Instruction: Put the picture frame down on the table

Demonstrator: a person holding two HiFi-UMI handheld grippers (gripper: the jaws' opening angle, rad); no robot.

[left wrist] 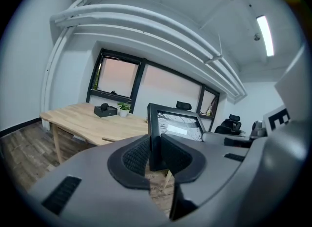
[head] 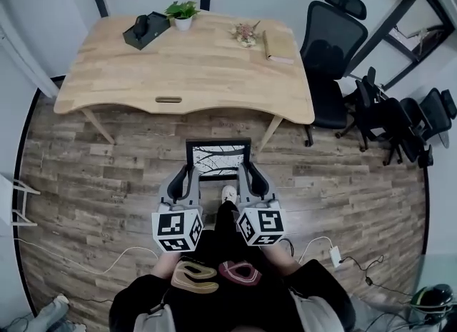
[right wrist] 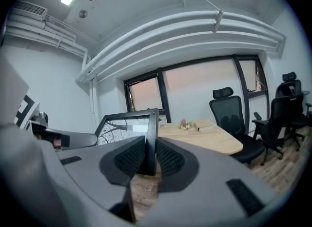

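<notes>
Head view: picture frame (head: 218, 158) clamped by left gripper (head: 188, 178), right gripper (head: 249, 178).

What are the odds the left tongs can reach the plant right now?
Probably not: the left tongs are shut on the frame, and the plant sits at the table's far edge, well beyond them.

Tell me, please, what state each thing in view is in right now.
Picture frame, held above the floor, short of the table.
Left gripper, shut on the frame's left edge.
Right gripper, shut on the frame's right edge.
Table, frame not yet on it.
Potted plant, upright on the table.
Book, closed, lying flat.
Office chair, unoccupied.
</notes>
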